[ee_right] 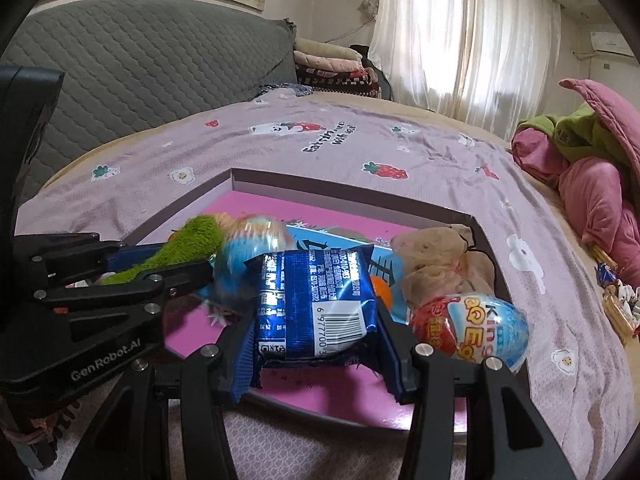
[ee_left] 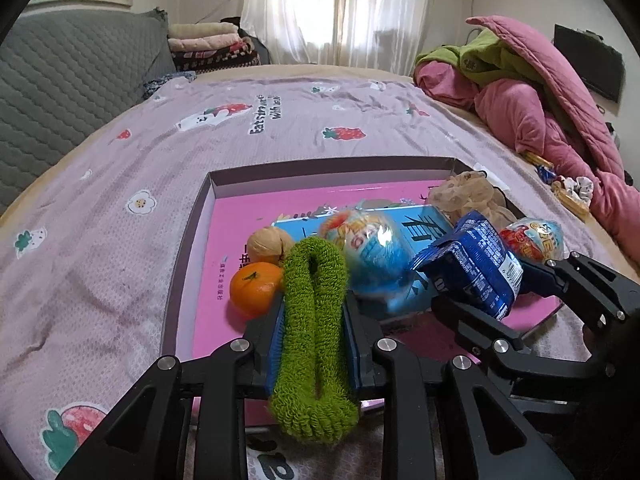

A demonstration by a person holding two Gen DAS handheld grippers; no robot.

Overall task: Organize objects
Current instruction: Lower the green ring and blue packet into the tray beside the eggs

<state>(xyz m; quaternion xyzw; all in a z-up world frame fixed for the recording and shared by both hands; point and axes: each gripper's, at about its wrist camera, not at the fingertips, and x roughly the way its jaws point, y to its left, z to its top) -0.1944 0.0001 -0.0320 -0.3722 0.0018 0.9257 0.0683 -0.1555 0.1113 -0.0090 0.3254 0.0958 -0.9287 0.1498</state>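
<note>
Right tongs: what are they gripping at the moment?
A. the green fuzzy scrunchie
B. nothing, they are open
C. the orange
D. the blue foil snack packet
D: in the right wrist view the right tongs are shut on the blue foil snack packet, while the green fuzzy scrunchie is pinched in the left tongs.

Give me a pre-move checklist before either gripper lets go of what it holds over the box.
1. Left gripper clamps the green scrunchie: ok.
2. Right gripper clamps the blue snack packet: ok.
3. Both grippers are over the box: ok.
4. Free pink floor at the far left of the box: ok.
5. Blue egg between the grippers is at rest: cannot tell, it is blurred.
6. Orange and walnut clear of the scrunchie: not ok, they lie against it.
</note>
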